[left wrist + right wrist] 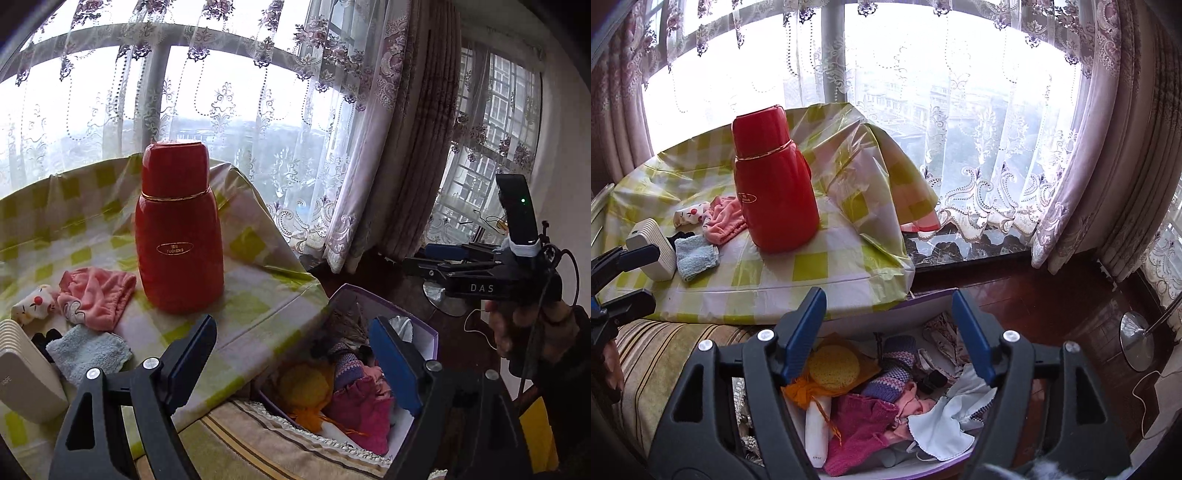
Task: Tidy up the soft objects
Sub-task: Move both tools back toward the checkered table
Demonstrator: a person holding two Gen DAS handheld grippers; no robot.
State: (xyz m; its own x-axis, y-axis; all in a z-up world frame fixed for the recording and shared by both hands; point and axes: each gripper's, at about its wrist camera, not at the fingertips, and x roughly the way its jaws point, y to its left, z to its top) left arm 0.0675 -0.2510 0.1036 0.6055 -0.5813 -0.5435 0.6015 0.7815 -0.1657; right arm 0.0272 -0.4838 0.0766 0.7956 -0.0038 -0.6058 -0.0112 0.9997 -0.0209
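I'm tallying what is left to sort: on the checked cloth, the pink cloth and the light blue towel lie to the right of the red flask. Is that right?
Not quite. The pink cloth and light blue towel lie left of the red flask, not right. Both wrist views show it; they do lie on the checked cloth.

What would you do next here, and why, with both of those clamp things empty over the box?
Probably swing the left gripper back to the table and take the light blue cloth, the nearest soft item. Both grippers are open and empty; the right gripper hangs over the box, already full of cloths, while the blue cloth and pink cloth lie by the red flask.
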